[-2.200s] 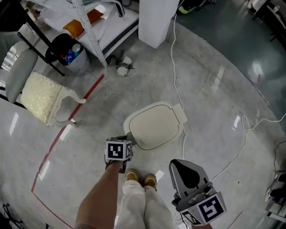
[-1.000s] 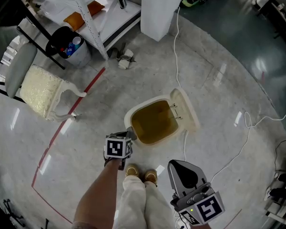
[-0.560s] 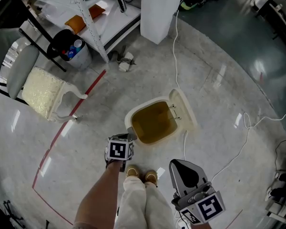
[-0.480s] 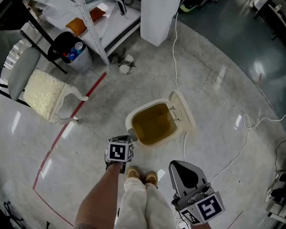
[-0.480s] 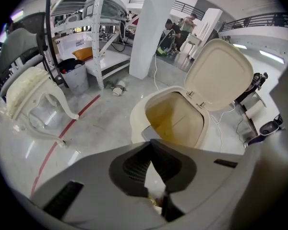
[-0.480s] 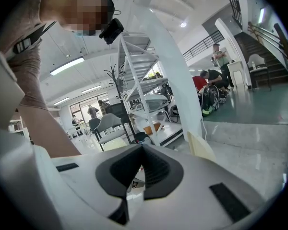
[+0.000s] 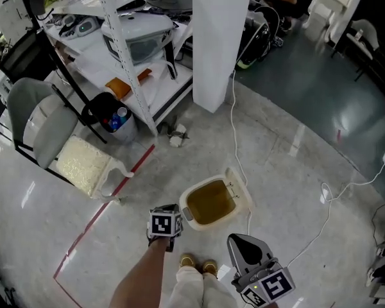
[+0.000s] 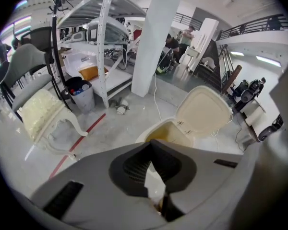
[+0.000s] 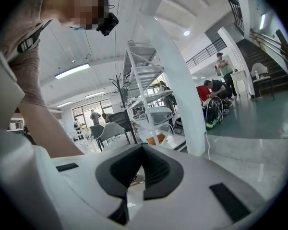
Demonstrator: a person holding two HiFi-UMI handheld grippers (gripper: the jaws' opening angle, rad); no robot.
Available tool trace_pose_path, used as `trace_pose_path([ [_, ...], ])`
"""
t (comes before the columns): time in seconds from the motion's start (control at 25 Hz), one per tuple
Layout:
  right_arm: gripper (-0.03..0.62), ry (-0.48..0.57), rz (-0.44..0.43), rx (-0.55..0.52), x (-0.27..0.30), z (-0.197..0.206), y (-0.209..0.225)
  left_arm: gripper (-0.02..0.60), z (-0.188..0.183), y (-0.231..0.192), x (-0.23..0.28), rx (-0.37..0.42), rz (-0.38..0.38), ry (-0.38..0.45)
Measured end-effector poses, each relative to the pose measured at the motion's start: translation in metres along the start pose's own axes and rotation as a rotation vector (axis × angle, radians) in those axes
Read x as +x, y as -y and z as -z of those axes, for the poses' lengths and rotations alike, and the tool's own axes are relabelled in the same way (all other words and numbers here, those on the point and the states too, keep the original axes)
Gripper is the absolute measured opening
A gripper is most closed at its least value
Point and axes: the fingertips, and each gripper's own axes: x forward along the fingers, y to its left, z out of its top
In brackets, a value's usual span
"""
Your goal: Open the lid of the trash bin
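trash bin (image 7: 185,206): on the floor by the person's shoes (image 7: 198,262) | lid (image 7: 239,187): tipped up and back, so the bin is open | left gripper (image 7: 178,213): closed tight, empty, near front rim | right gripper (image 7: 240,242): closed tight, empty, held back, likely not needed

The left claw (image 8: 151,143) and right claw (image 9: 143,146) are both closed, gripping nothing.

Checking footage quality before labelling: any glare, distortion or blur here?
Head view: sharp, glare streaks on the glossy floor. Left gripper view: heavy fisheye bending, dark corners, raised lid in focus. Right gripper view: same fisheye, bright ceiling lights overhead.
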Motion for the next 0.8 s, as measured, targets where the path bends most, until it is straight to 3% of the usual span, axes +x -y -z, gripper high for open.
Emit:
trace_pose_path([
  [0.32, 0.034, 0.054, -0.045, -0.013, -0.026, -0.068, -0.043, 0.0, -0.098, 0.03, -0.121, 0.045, 0.034, 0.208],
  [0.48, 0.034, 0.077, -0.063, -0.017, -0.036, -0.093, -0.061, 0.0, -0.136, 0.05, -0.183, 0.105, 0.034, 0.315],
  [0.8, 0.034, 0.094, -0.117, -0.029, -0.055, -0.127, -0.096, 0.0, -0.177, 0.087, -0.303, 0.164, 0.056, 0.485],
])
